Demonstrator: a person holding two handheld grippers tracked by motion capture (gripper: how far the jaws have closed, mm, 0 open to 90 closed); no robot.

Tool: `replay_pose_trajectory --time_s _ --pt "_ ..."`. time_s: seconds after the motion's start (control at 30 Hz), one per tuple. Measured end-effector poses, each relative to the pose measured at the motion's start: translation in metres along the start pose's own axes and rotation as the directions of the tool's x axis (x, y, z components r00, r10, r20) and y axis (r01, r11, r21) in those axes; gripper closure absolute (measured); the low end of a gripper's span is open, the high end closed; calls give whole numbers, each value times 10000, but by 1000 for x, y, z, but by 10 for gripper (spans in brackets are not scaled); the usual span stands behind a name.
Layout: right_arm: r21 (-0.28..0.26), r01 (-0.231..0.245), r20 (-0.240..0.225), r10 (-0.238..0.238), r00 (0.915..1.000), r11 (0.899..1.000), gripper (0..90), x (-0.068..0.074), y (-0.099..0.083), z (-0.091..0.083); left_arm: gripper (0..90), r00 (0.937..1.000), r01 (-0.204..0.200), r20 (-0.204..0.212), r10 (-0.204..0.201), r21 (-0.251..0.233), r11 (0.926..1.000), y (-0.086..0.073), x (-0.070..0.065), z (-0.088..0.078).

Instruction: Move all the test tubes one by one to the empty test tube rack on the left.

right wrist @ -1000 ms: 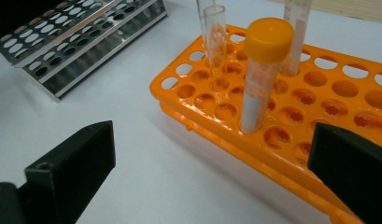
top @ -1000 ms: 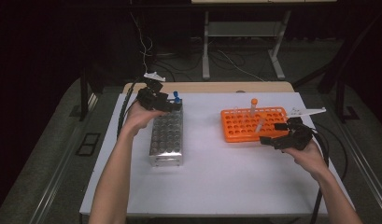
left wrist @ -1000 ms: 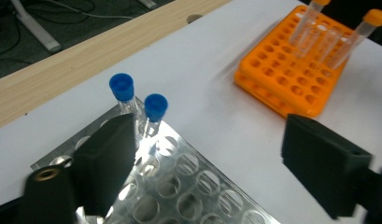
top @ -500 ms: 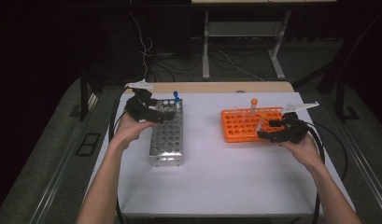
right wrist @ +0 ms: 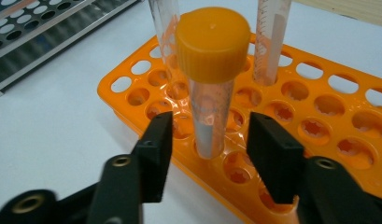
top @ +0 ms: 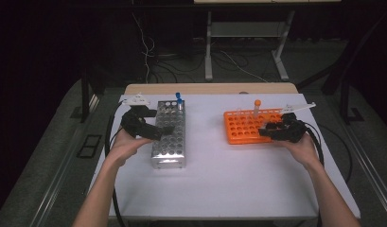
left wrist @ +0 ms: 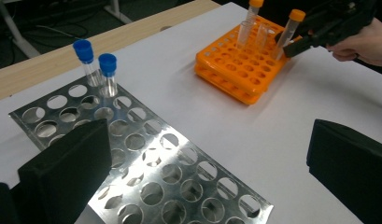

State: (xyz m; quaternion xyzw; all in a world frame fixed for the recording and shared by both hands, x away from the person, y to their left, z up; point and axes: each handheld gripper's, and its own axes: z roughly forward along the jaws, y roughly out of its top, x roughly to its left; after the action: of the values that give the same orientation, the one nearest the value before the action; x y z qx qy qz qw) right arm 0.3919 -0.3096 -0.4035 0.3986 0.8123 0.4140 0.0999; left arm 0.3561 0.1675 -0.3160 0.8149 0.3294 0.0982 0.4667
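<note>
Orange-capped tube (right wrist: 211,79) stands in a near-edge hole of the orange rack (right wrist: 319,135) on the right of the bench (top: 229,175), upright enough that I can come at it from the side. My right claw (right wrist: 209,161) brackets it just below the cap; its jaws have just been closing, but a gap shows on both sides, so nothing is gripped yet. I judge the low, level approach is meant to keep the neighbouring tubes behind it clear. My left claw (left wrist: 202,177) hangs wide and empty over the steel rack (left wrist: 146,158), whose far corner holds two blue-capped tubes (left wrist: 97,65). I read that spread as readiness to receive or steady the steel rack when the tube comes across.
</note>
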Motion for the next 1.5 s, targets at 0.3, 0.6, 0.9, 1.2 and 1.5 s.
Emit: replay_pose_trajectory --time_s 0.3,0.6,0.9,1.2,1.5 --pt "148 330 344 -335 9988 9993 733 4 2 5 0 9988 -405 264 403 81 9991 0 -13 -3" --pt "231 654 592 -666 9960 9976 737 12 17 -8 0 9982 -485 361 477 230 9986 3 -17 -4" --pt "265 996 369 -1006 9942 9947 737 30 33 -26 0 9963 -729 487 712 343 9967 4 -25 -6" --pt "502 1526 -620 -1494 9868 9870 737 60 50 -32 0 9891 -1248 854 1201 521 9908 12 -41 -2" --pt "683 2232 -1506 -2112 9658 9724 737 94 62 -28 0 9789 -1699 1278 1596 742 9827 21 -56 6"
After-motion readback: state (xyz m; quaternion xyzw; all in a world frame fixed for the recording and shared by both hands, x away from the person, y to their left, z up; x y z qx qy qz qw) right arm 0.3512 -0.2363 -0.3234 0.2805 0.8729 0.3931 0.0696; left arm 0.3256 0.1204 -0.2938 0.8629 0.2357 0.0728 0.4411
